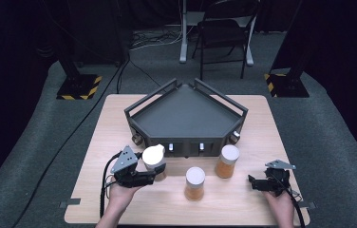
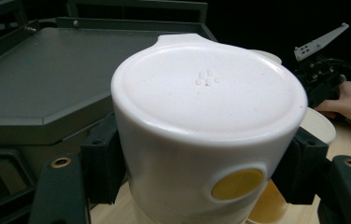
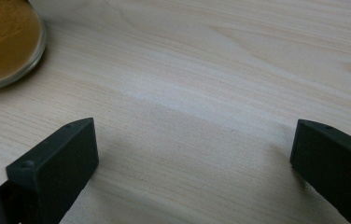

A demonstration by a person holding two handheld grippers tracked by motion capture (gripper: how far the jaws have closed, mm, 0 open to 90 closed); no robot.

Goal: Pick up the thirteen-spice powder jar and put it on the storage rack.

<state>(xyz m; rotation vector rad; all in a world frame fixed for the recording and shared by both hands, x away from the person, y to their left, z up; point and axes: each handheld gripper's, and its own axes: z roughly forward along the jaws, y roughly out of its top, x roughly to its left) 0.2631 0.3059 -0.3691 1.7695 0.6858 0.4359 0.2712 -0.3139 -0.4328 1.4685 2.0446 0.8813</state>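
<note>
White-capped jar [image 1: 153, 160] – smooth, rigid, probably slippery – sits clamped at its cap in the left gripper [image 1: 141, 176], just before the tray [image 1: 186, 114]; the right gripper [image 1: 262, 183] rests wide apart, holding nothing.

Left tool [image 1: 154, 175] clamped, seemingly raised; right tool [image 1: 254, 182] rests low, jaws spread wide.

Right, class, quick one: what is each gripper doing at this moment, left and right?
Left gripper: shut on the white-lidded jar, gripping its sides.
Right gripper: open, jaws wide apart over the bare wooden table, holding nothing.
</note>
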